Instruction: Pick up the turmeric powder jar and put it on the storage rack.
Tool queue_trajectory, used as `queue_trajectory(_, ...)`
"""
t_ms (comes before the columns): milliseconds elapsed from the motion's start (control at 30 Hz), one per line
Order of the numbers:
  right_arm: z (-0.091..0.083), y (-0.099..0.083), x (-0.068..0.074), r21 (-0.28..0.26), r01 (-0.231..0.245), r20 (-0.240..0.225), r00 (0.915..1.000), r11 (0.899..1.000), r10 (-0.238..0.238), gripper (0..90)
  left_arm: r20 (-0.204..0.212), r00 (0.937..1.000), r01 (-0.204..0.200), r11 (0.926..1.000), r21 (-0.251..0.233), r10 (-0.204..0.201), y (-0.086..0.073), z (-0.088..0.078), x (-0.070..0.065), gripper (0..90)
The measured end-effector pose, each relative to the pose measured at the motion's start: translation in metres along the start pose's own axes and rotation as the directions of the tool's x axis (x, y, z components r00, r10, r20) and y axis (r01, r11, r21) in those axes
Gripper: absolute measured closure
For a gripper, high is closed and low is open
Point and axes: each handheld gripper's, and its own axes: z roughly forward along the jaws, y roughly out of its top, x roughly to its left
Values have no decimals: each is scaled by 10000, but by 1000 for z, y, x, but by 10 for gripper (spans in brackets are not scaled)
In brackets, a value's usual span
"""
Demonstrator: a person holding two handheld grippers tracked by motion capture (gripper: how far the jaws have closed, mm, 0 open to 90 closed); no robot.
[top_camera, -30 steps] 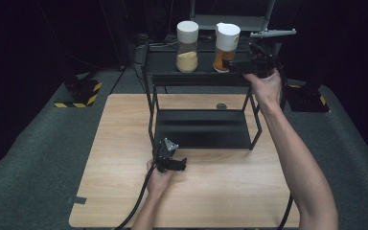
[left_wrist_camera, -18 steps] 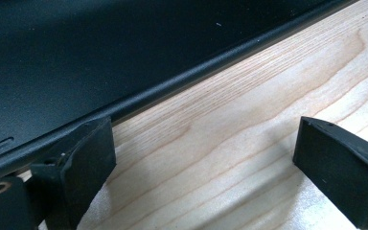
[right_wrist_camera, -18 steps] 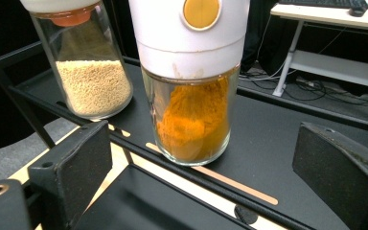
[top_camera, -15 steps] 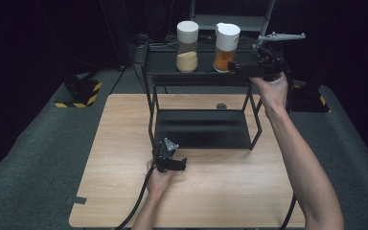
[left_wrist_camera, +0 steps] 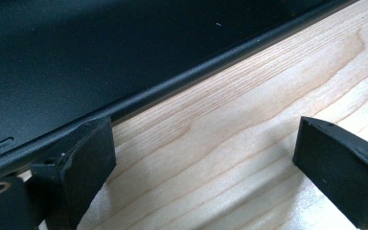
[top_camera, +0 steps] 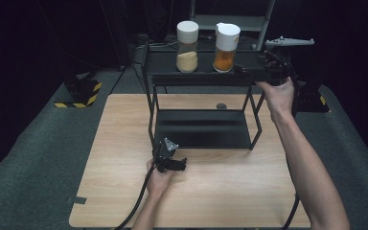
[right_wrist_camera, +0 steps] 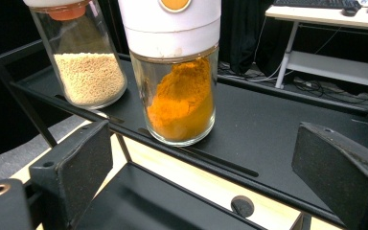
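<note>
**Right jaws wide before the orange spice jar**

Your right gripper point(right_wrist_camera: 201, 158) has its jaws spread wide with nothing between them, level with the top shelf point(right_wrist_camera: 278, 124) of the black rack; the jar of orange powder point(right_wrist_camera: 182, 91) stands upright on that shelf just ahead of them, near the front edge; the jar of pale granules point(right_wrist_camera: 88, 67) stands just beside it, apart. Your left gripper point(left_wrist_camera: 203, 153) rests on the wooden tabletop point(left_wrist_camera: 230, 120), jaws open and empty, by the rack's lower shelf point(left_wrist_camera: 76, 52).

table point(top_camera: 124, 191): pale smooth wood | rack point(top_camera: 199, 129): matt black metal | jar point(right_wrist_camera: 182, 91): clear glossy glass, white plastic lid
</note>
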Motion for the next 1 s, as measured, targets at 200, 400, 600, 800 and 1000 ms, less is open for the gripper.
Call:
queue_trajectory(200,-5,-7,-4,-33,-99,-81,9999,9999,99,61,1,10000,4,10000,-4,-4,0,0,0,71)
queue_trajectory(400,-10,-15,-9,-22,-173,-187,9997,9998,173,61,4,10000,3,10000,-23,-3,0,0,0,71)
queue_trajectory(600,-14,-21,-12,5,-184,-219,9996,9998,184,61,-10,10000,-14,10000,-26,14,0,0,0,71)
queue_trajectory(800,-16,-28,-16,91,-208,-264,9994,9997,211,63,-15,10000,-20,10000,-19,20,0,0,0,71)
queue_trajectory(1000,-18,-36,-21,136,-330,-519,9981,9994,337,63,19,10000,-8,10000,-2,8,0,0,0,66)
